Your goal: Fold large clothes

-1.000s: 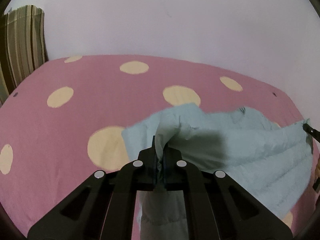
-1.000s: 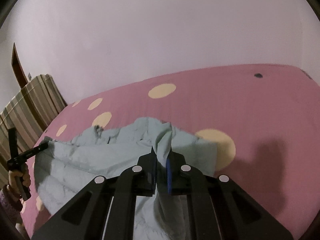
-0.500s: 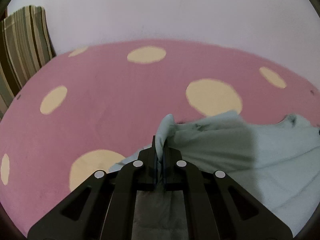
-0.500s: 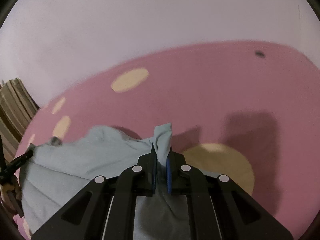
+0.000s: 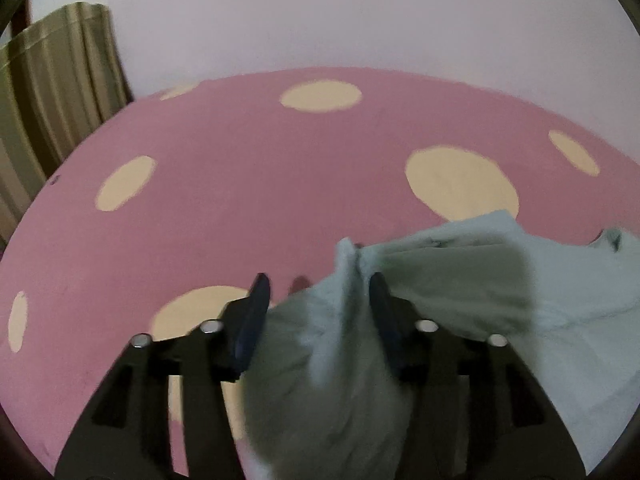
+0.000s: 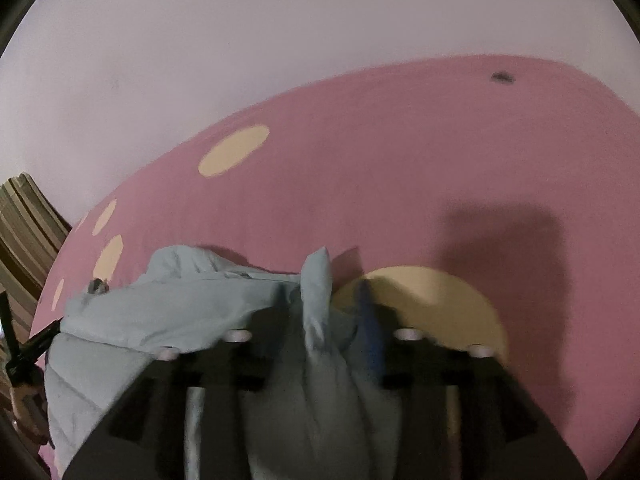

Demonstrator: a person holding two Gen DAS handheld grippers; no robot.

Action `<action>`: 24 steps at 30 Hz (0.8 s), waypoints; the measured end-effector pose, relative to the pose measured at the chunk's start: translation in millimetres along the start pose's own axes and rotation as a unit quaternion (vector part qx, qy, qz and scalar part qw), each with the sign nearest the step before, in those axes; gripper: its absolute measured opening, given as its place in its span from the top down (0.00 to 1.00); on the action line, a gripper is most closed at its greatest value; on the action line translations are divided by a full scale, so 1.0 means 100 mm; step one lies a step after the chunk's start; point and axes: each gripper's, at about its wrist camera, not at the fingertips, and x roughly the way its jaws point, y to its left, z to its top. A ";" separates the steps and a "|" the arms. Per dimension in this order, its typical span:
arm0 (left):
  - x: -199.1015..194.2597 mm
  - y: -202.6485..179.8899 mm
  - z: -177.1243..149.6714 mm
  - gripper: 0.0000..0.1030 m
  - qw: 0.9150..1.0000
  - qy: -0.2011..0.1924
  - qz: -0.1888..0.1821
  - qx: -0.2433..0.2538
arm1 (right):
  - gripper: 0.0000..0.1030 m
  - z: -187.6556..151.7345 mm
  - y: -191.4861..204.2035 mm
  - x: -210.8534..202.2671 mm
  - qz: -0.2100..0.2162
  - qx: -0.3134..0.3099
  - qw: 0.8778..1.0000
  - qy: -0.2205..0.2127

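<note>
A pale blue quilted garment point(image 5: 580, 292) lies crumpled on the pink bed cover with cream dots point(image 5: 248, 200). In the left wrist view my left gripper point(image 5: 318, 284) is opening. A pinched-up fold of the garment point(image 5: 346, 256) stands loose between its parted jaws, nearer the right finger. In the right wrist view my right gripper point(image 6: 322, 300) is opening too, blurred by motion. Another upright fold point(image 6: 318, 276) stands between its jaws with gaps on both sides. The garment point(image 6: 160, 312) spreads left from there to the left gripper's black tip point(image 6: 50, 330).
A pale wall rises behind the bed. Striped brown fabric point(image 5: 60, 92) hangs at the far left, seen also as the striped fabric point(image 6: 24, 232). A small dark spot point(image 6: 502, 77) marks the cover far right. A hand point(image 6: 24, 396) shows at the lower left edge.
Both grippers came down toward the bed with the garment, then their jaws parted. The folds they pinched now stand free between the fingers.
</note>
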 end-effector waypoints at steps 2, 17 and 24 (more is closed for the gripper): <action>-0.24 0.07 -0.01 0.48 1.000 -0.016 0.000 -0.016 | 0.46 -0.02 0.08 -0.25 -0.005 -0.002 1.000 -0.028; -0.38 -0.82 -0.59 0.40 0.992 -0.005 -0.129 0.005 | 0.45 -0.76 1.33 0.03 0.020 -0.160 0.987 0.031; -0.30 -0.86 -0.62 0.40 0.992 -0.005 -0.123 0.025 | 0.45 -0.79 1.31 0.07 0.017 -0.157 0.987 0.023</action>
